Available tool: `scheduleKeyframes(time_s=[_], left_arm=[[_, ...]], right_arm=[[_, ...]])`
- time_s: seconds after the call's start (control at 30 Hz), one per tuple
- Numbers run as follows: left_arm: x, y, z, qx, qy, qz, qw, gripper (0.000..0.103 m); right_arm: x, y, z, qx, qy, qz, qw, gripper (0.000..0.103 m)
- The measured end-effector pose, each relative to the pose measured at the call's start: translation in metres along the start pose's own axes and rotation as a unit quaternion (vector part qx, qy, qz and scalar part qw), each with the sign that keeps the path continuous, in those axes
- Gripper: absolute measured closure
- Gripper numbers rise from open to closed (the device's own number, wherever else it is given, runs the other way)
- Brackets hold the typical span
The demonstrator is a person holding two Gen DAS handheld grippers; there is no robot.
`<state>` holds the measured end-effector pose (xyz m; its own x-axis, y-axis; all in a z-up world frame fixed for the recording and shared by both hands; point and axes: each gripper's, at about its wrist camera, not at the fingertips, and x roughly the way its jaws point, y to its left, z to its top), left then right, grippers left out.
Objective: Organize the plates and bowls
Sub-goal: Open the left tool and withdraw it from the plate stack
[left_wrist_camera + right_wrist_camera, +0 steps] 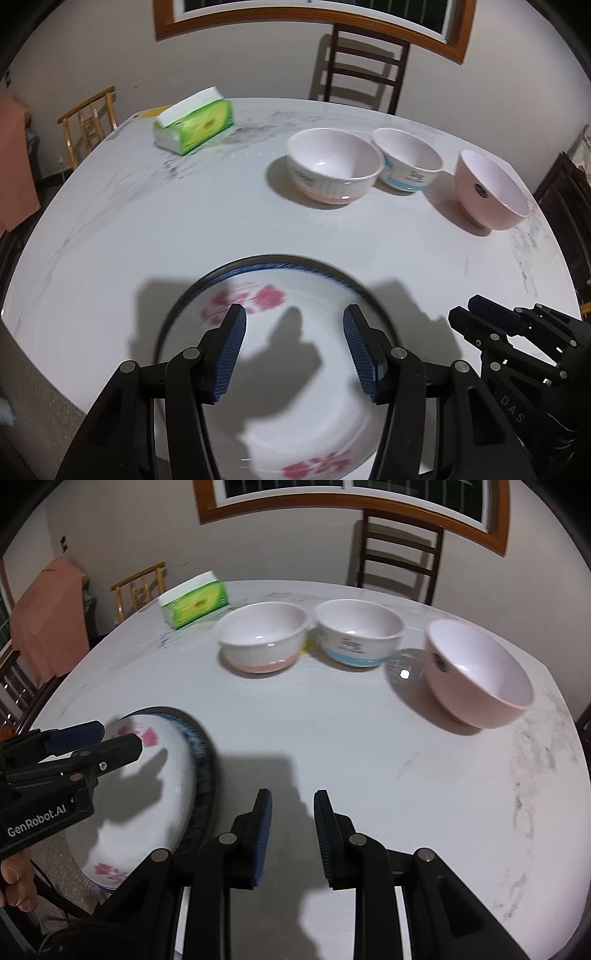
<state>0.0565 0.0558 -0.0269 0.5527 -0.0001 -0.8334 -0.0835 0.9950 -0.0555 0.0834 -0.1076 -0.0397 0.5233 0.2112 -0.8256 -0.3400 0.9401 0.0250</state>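
Note:
A white deep plate with pink flowers and a dark blue rim lies at the table's near edge. My left gripper hovers over its inside, jaws apart with nothing between them. In the right wrist view the same plate is at lower left with the left gripper above it. My right gripper hangs over bare table to the right of the plate, jaws a little apart and empty. Farther back stand three bowls: a white one with a pink base, a white one with a blue band and a pink one.
A green tissue pack lies at the back left of the white marble table. A dark chair stands behind the table, a light wooden chair at the left. A person's fingers hold the left gripper.

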Motion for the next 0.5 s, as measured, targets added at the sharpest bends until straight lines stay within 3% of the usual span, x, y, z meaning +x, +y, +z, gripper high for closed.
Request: scheduleKeyframes(time_s=[0.5], left_arm=[[0.018, -0.090, 0.046, 0.058, 0.004, -0.047, 0.9972, 0.051]], right_arm=[[-0.010, -0.093, 0.003, 0.052, -0.012, -0.055, 0.997, 0.079]])
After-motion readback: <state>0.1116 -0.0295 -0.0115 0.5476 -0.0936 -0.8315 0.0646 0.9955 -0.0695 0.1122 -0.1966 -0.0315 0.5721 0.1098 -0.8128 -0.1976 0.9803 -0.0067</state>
